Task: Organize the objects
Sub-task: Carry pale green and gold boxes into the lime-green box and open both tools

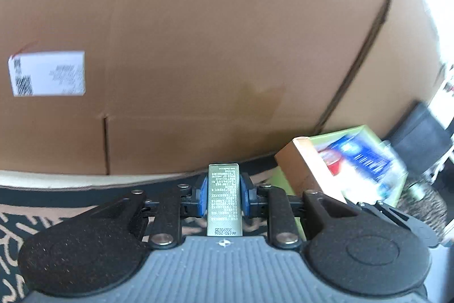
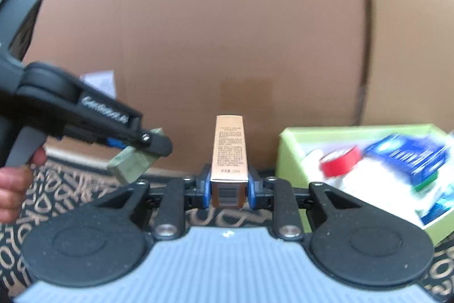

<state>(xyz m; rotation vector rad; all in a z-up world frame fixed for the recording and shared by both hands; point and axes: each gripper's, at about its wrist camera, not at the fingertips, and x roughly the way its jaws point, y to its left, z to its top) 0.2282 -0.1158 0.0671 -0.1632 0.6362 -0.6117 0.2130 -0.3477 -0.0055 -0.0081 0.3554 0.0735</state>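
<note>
My left gripper is shut on a slim olive-green box with printed text, held above the patterned rug. It also shows in the right wrist view, at the left, with the green box sticking out of it. My right gripper is shut on a slim copper-coloured box that points forward. A lime-green tray at the right holds a red tape roll, a blue box and white packs. In the left wrist view the tray is at the right, partly hidden behind the copper box.
A big brown cardboard box fills the background close ahead in both views. It carries a white shipping label. A black and tan patterned rug covers the floor. A dark object stands at the far right.
</note>
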